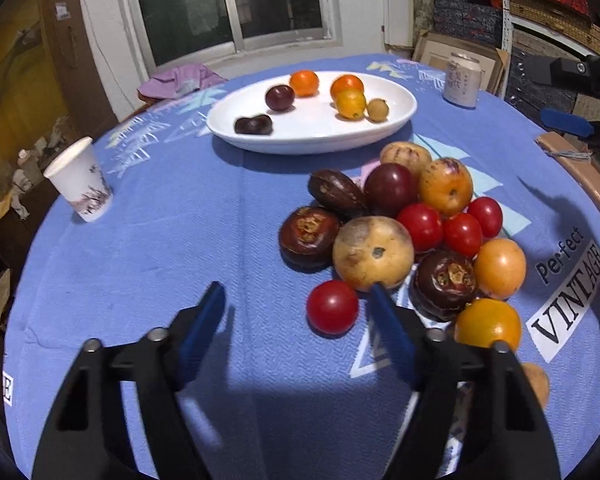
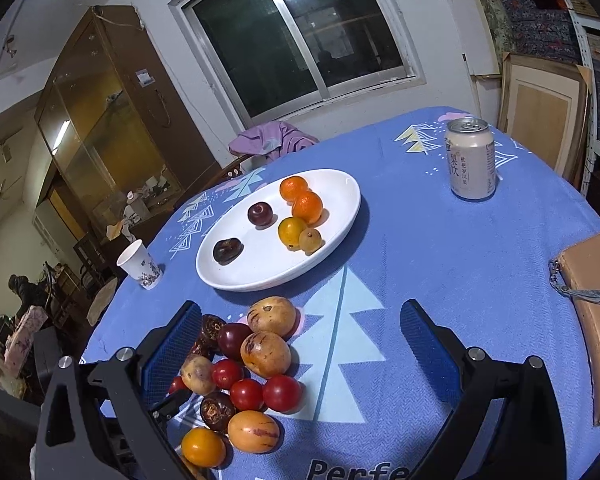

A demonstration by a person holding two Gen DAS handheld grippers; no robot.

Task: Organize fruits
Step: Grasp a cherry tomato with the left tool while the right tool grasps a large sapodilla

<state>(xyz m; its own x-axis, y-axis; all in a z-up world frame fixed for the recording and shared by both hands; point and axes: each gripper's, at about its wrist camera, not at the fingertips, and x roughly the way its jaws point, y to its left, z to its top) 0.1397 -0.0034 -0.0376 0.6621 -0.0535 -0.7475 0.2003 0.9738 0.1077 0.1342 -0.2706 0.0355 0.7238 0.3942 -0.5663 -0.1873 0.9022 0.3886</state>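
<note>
A white oval plate (image 1: 396, 114) (image 2: 340, 196) on the blue tablecloth holds several fruits: oranges, a dark plum (image 1: 279, 97) and a dark brown piece. A pile of loose fruit (image 1: 404, 232) (image 2: 252, 364) lies in front of it: red tomatoes, tan melons, dark purple fruits, orange ones. My left gripper (image 1: 298, 298) is open and empty, just in front of the pile; a red tomato (image 1: 332, 307) lies between its fingers nearer the right one. My right gripper (image 2: 300, 316) is open and empty, above the cloth, with the pile by its left finger.
A paper cup (image 1: 80, 180) (image 2: 140, 264) stands left of the plate. A drink can (image 1: 462, 80) (image 2: 470, 160) stands at the far right. A tan pouch (image 2: 596, 312) lies at the table's right edge. A window and a cabinet are behind the table.
</note>
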